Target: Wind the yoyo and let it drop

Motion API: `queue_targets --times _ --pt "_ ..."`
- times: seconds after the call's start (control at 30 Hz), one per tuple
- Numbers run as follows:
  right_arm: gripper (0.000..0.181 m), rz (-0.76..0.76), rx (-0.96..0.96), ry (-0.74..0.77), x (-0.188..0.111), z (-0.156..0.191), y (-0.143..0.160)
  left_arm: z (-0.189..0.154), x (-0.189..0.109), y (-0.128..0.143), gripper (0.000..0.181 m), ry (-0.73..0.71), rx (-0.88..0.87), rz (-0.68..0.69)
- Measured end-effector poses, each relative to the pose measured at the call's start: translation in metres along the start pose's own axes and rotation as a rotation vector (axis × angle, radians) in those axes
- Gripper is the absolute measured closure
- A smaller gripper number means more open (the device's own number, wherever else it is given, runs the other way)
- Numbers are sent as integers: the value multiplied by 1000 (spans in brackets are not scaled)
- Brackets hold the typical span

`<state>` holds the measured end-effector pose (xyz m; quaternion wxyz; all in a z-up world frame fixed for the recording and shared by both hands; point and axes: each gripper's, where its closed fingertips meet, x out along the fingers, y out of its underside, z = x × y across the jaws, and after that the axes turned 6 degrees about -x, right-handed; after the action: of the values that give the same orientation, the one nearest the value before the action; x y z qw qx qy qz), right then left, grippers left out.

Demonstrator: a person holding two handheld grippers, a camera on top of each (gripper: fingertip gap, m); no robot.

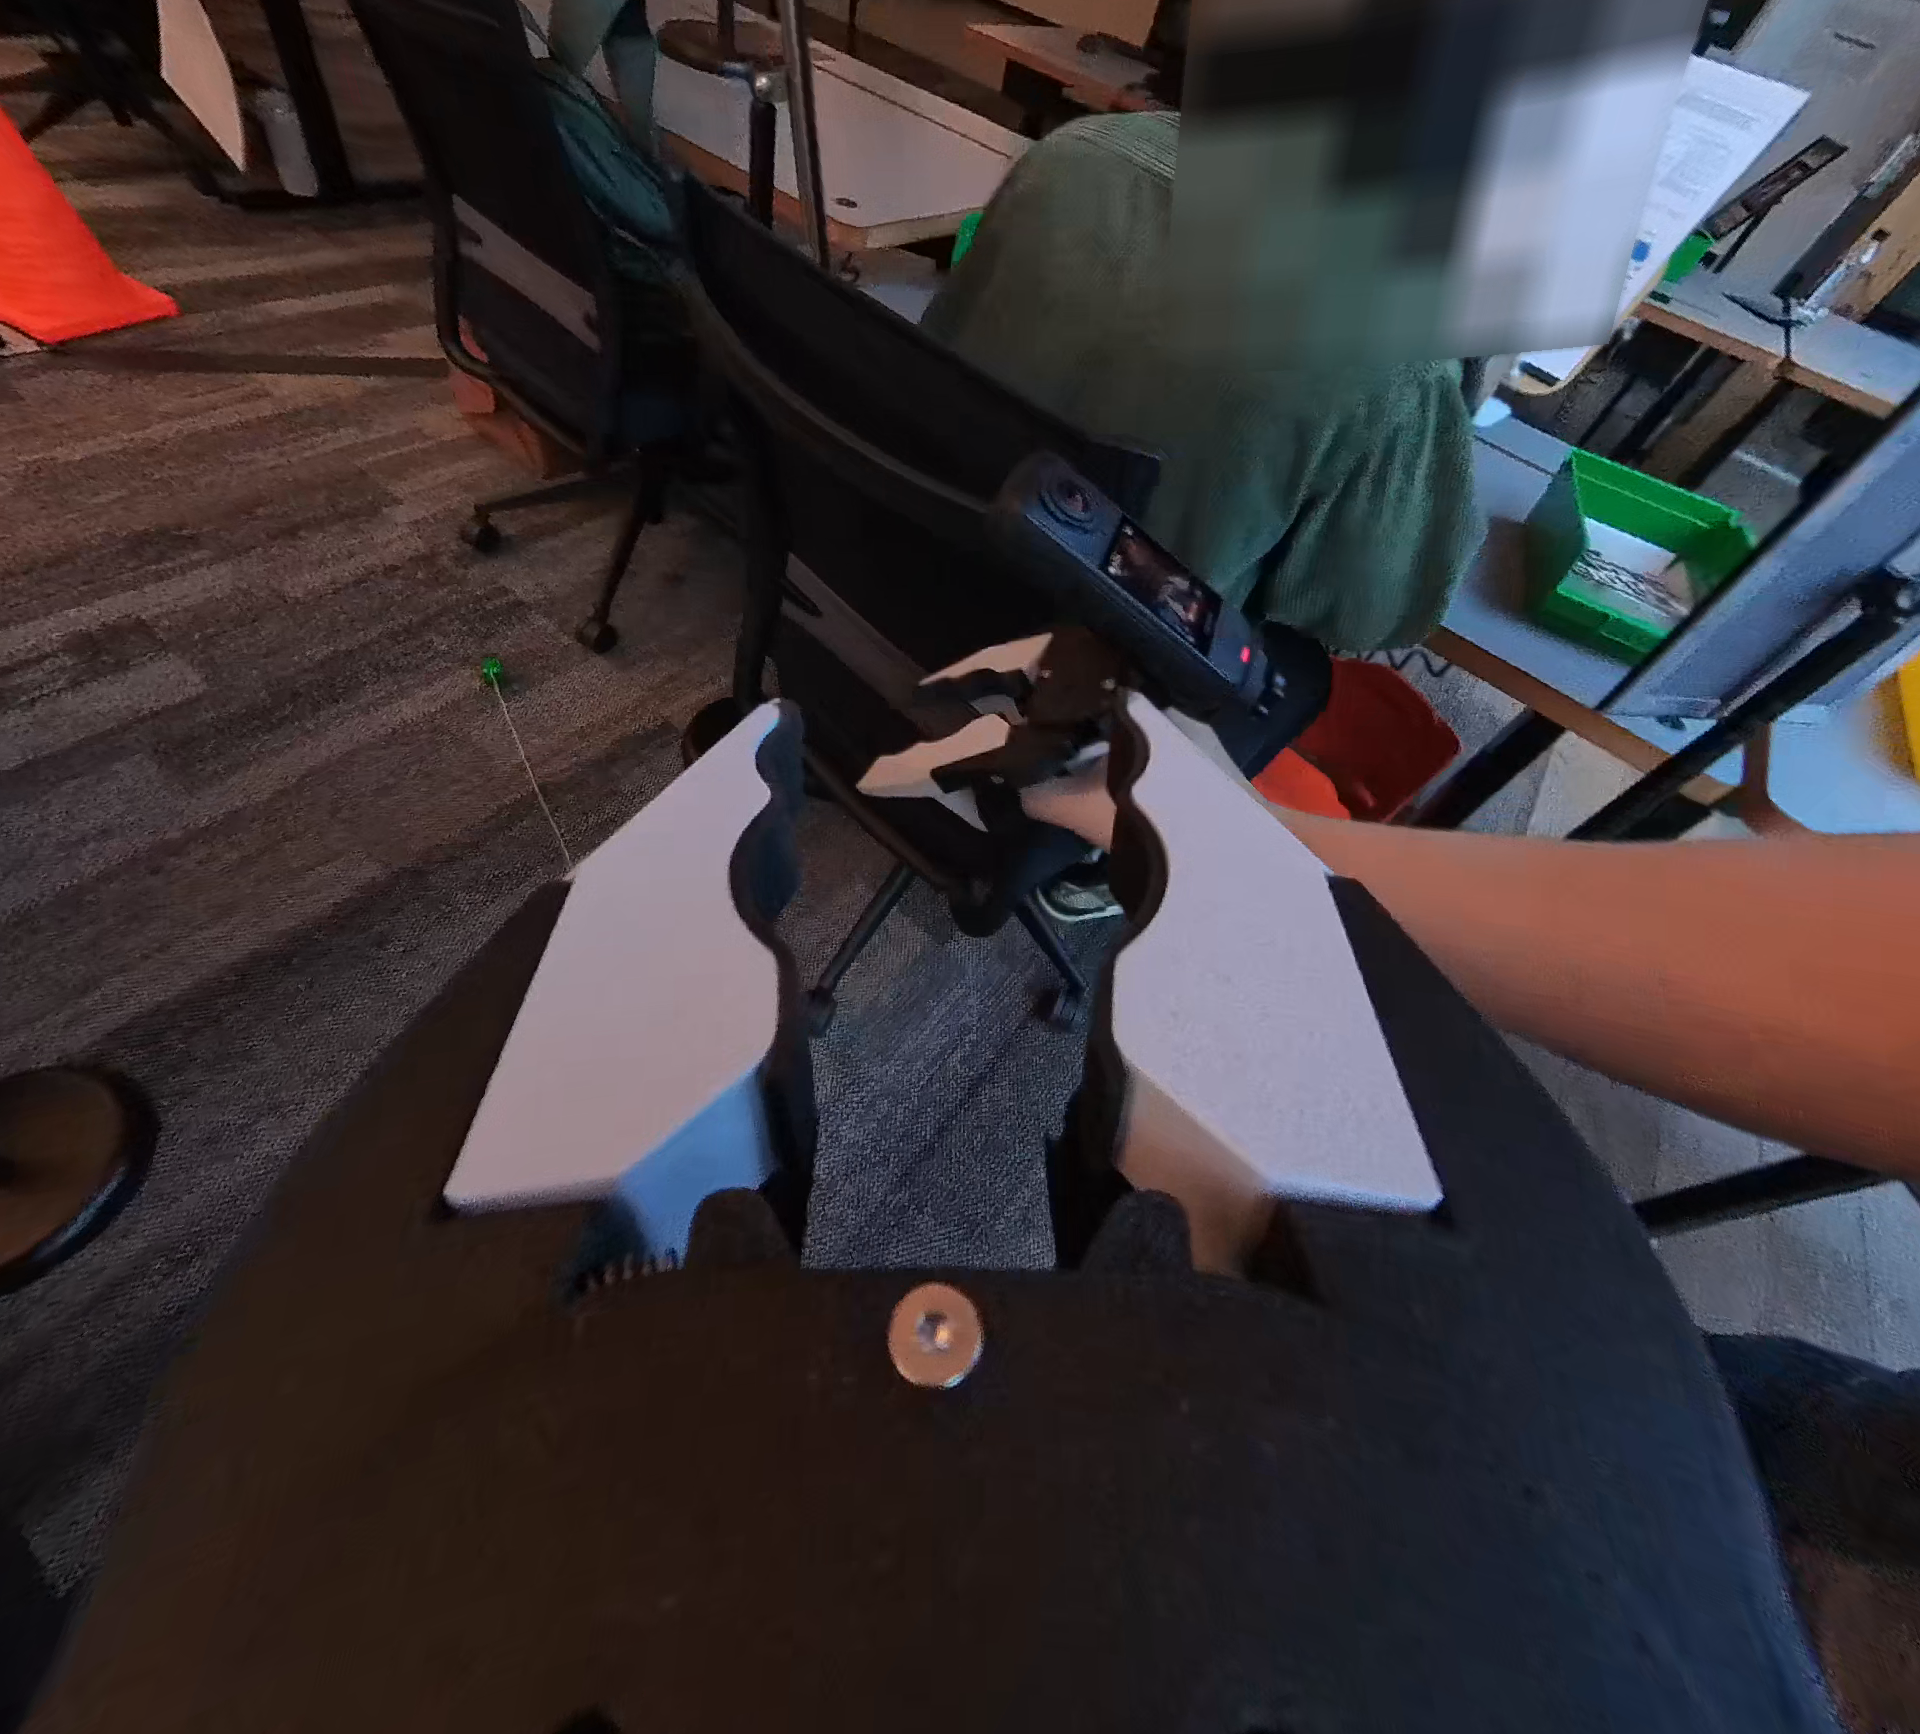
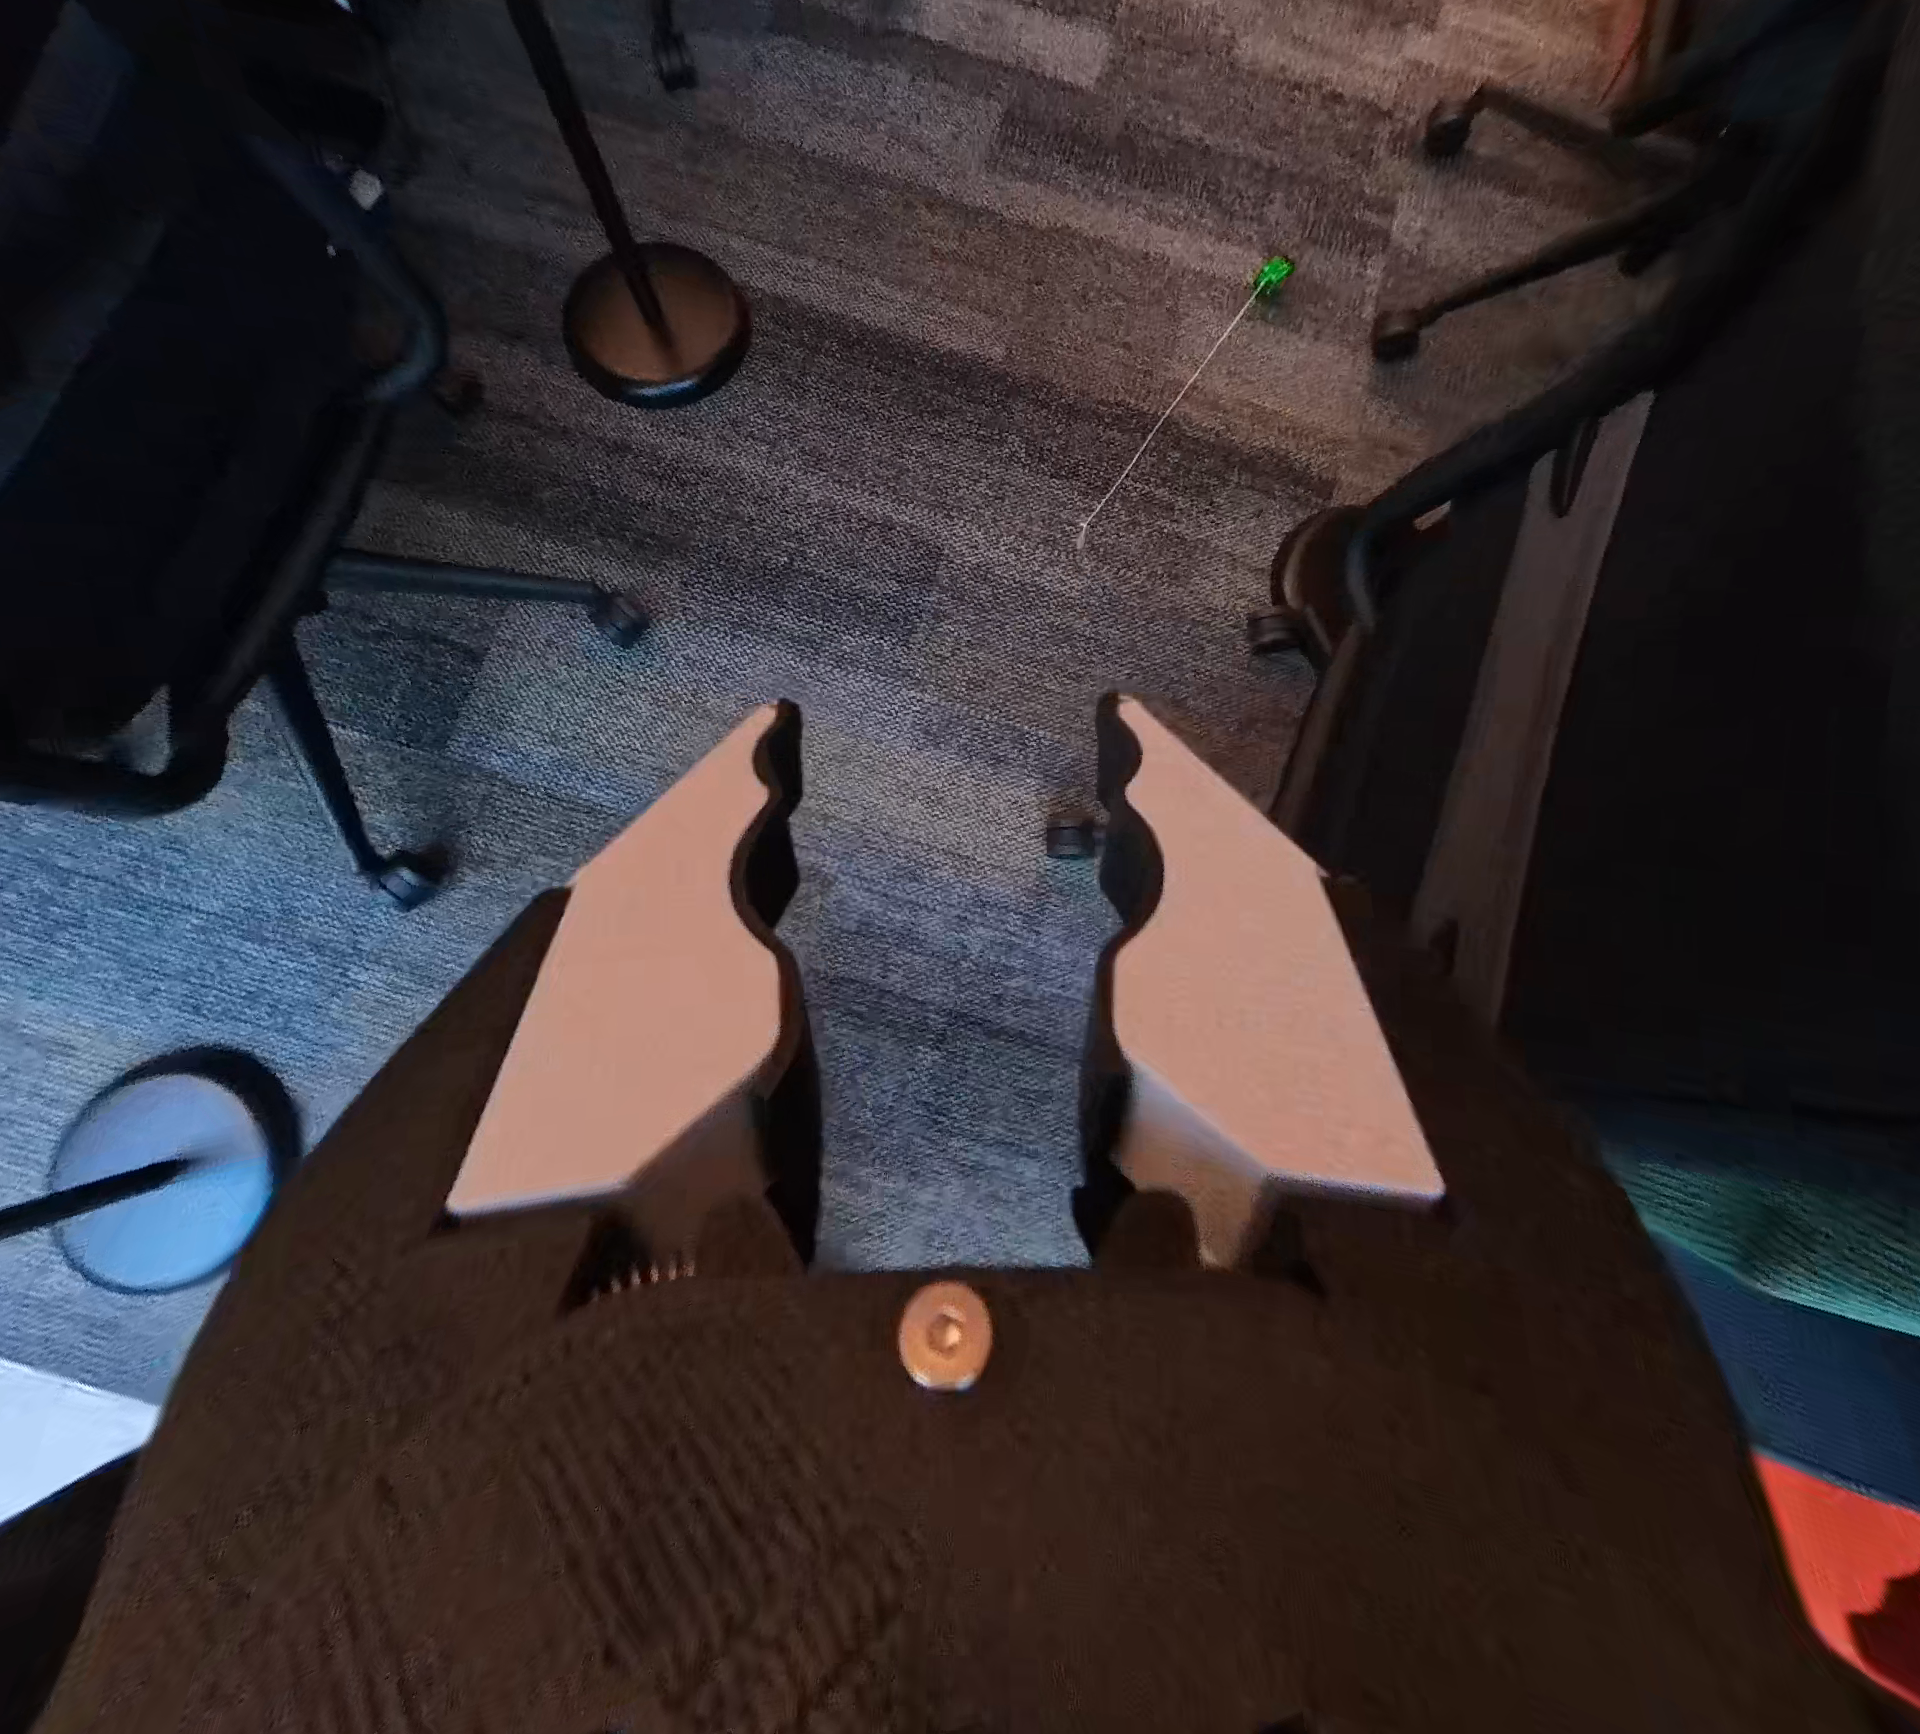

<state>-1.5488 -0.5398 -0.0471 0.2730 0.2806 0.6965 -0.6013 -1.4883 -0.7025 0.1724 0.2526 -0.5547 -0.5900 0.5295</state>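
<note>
- Yoyo: small, green, lying on the carpet, well apart from both tools; its string trails out pale and unwound toward the near side.
- Left gripper: fingers spread, nothing between them. Right gripper: same, spread & empty.
- Step, I'd judge: the pickup, winding not begun. Go for the yoyo body w/ one gripper, pinch the string's loose end w/ the other; keep the string taut so wraps land in the groove, not over the rim.
- Count: 1 yoyo, 1 string, 2 grippers, several office chairs, 2 round stand bases in right view.
</note>
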Motion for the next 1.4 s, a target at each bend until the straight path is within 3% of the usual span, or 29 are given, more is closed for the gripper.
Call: queue_targets --times 0.23,0.37,0.47,0.63,0.83,0.9,1.0,1.13,1.23,1.4 --pt "118 160 104 -106 102 -30 -34 139 118 -69 123 -2 -26 -4" --pt "121 194 192 -155 186 -77 -79 238 194 -94 124 -64 -21 -27" --pt "121 236 307 -213 239 -111 -123 309 249 -98 123 -102 -31 72" --pt "118 258 254 -147 321 -181 -198 416 317 -142 123 -179 -51 77" --pt "109 222 311 -90 450 -257 -272 560 421 -139 113 -205 75 304" --pt "108 237 356 -62 489 -277 -286 607 456 -142 120 -211 109 388" --pt "110 235 417 -17 537 -305 -309 670 507 -155 113 -233 168 520" --pt "109 276 461 6 609 -347 -328 732 592 -190 113 -207 220 545" --pt "107 290 519 -2 682 -381 -330 783 668 -202 111 -201 241 557" --pt "104 429 546 -19 829 -430 -283 871 793 -216 115 -227 248 439"
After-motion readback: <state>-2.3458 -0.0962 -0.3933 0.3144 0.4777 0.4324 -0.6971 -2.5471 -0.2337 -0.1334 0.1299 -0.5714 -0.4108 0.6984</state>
